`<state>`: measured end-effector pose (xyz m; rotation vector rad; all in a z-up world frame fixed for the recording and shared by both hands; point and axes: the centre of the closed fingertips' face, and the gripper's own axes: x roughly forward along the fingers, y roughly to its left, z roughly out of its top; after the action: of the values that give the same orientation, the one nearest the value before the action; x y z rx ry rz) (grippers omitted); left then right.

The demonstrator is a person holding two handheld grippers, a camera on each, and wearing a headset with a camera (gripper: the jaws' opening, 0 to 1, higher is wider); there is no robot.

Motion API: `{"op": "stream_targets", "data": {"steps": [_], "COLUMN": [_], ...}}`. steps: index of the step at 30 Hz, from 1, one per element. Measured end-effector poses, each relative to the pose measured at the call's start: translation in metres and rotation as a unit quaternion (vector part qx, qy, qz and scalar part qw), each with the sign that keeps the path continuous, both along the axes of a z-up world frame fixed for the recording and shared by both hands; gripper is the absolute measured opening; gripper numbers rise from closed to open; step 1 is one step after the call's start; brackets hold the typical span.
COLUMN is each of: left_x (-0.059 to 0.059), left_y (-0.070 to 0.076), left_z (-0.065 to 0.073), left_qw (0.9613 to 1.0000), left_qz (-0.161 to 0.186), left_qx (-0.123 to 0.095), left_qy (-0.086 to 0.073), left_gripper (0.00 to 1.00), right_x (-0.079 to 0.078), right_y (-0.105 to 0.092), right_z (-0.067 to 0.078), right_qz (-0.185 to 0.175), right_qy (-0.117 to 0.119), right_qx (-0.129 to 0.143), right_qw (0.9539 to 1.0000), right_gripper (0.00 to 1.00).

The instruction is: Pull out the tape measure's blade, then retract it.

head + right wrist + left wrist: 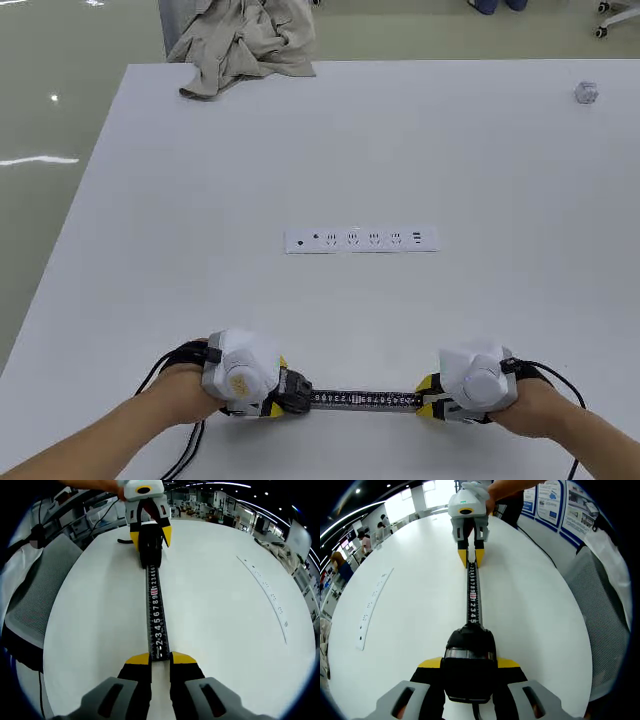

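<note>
Left tongs (469, 664) grip the tape measure (470, 652), right tongs (160, 658) its blade (156, 612).

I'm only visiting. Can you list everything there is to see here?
table: one, white, under everything
tape measure case: one, black, in the left tool
blade: one, black with white numbers, stretched between the tools
power strip: one, white, mid-table
cloth: one, beige, bunched at the far edge
small crumpled object: one, pale, far right
chair: one, grey mesh, beside the table
left tool: one, white with yellow tips, shut on the case
right tool: one, same colours, shut on the blade
left hand and right hand: two, holding the tools
</note>
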<state>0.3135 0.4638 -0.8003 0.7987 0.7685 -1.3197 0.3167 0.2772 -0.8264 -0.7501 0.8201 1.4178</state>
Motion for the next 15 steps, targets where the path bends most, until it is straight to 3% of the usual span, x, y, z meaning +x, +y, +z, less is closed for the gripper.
{"op": "stream_targets", "data": {"steps": [15], "left_x": [0.000], "left_y": [0.000], "left_z": [-0.001], "left_qw": [1.0000], "left_qz": [-0.001], "left_qx": [0.002], "left_qy": [-0.002], "left_gripper": [0.34], "right_x": [0.000], "right_y": [-0.014], "right_z": [0.000], "right_qz": [-0.003], "right_qy": [0.002], "right_qx": [-0.008], "right_qw": [1.0000], "right_gripper": [0.12]}}
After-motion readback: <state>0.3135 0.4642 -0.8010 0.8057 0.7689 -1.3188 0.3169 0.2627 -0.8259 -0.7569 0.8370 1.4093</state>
